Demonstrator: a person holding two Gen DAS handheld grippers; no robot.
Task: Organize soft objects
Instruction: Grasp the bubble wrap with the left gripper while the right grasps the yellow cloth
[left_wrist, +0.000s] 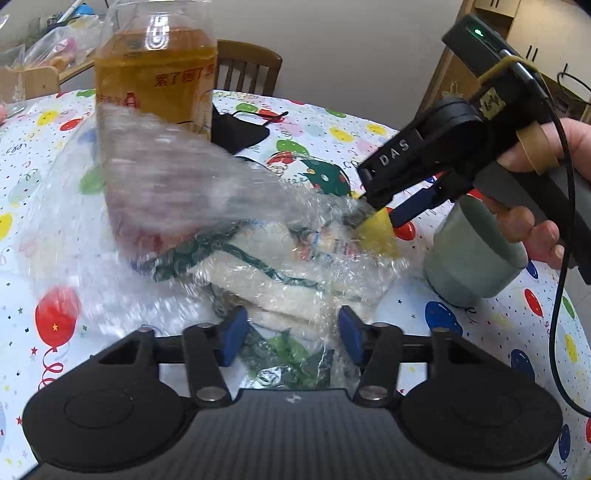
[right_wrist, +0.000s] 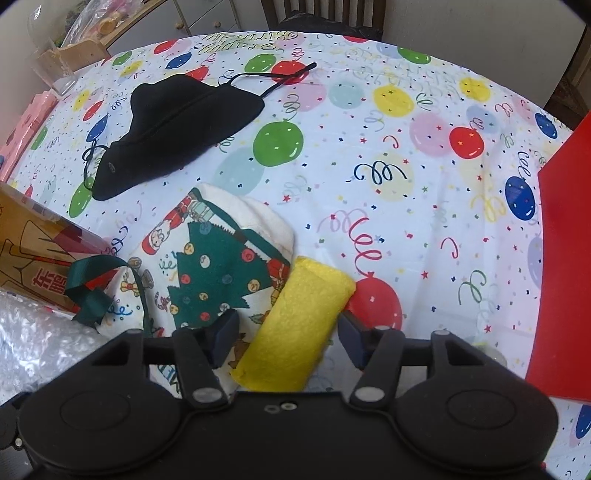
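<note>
Little looks sorted yet: your left gripper (left_wrist: 290, 338) pinches the bubble wrap (left_wrist: 177, 192) over the Christmas pouch (right_wrist: 207, 258), your right gripper (right_wrist: 286, 338) straddles the yellow sponge (right_wrist: 295, 332) without pressing, and the black mask (right_wrist: 173, 129) waits behind.

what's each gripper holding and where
Right gripper straddles the yellow sponge at its near end, one pad clear: not gripped. Left gripper has bubble wrap between its pads; grip cannot be told.

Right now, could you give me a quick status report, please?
Left gripper around the bubble wrap, grip unclear. Right gripper astride the yellow sponge, contact unclear. Sponge leans on the Christmas bag. Bottle stands close behind.
</note>
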